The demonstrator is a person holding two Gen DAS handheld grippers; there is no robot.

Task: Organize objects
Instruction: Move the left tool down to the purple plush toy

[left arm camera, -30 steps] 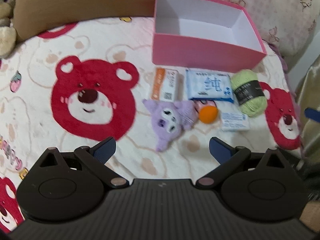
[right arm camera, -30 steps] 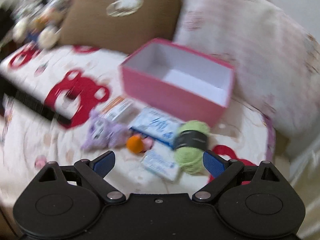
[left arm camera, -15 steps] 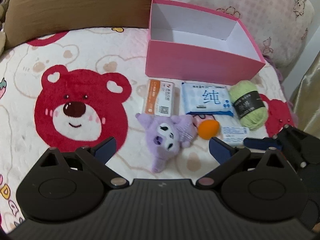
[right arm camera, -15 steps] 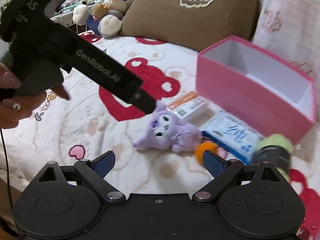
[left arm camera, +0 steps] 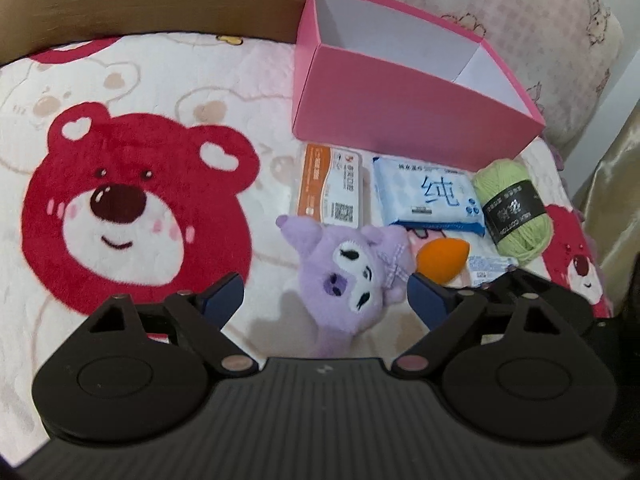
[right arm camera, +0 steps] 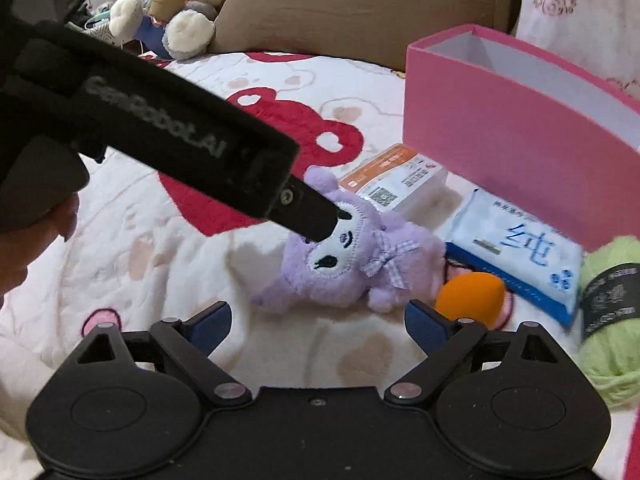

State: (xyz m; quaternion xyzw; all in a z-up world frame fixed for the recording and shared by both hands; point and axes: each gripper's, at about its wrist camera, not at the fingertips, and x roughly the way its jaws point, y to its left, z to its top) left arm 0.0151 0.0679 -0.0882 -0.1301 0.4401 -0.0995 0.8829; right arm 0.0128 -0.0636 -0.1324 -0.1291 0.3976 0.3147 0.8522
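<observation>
A purple plush toy (left arm camera: 352, 276) (right arm camera: 344, 264) lies on the bear-print blanket. My left gripper (left arm camera: 326, 302) is open and empty, just above and in front of the plush. My right gripper (right arm camera: 318, 320) is open and empty, close to the plush too. Beside the plush lie an orange sponge (left arm camera: 442, 258) (right arm camera: 472, 298), a blue tissue pack (left arm camera: 428, 196) (right arm camera: 516, 250), an orange-and-white packet (left arm camera: 332, 184) (right arm camera: 394, 184), a small white packet (left arm camera: 490, 270) and a green yarn ball (left arm camera: 512, 210) (right arm camera: 612, 316). An empty pink box (left arm camera: 400, 108) (right arm camera: 500, 140) stands open behind them.
A brown cushion (right arm camera: 360, 4) and a pink patterned pillow (left arm camera: 520, 20) line the back of the bed. Stuffed toys (right arm camera: 180, 12) sit at the far left. The left gripper's black body (right arm camera: 160, 140) crosses the right wrist view. The bed edge and a curtain (left arm camera: 616, 200) are at the right.
Both grippers have moved in closer to the purple plush. The right view has swung left from the yarn to the plush. Both stay open.
</observation>
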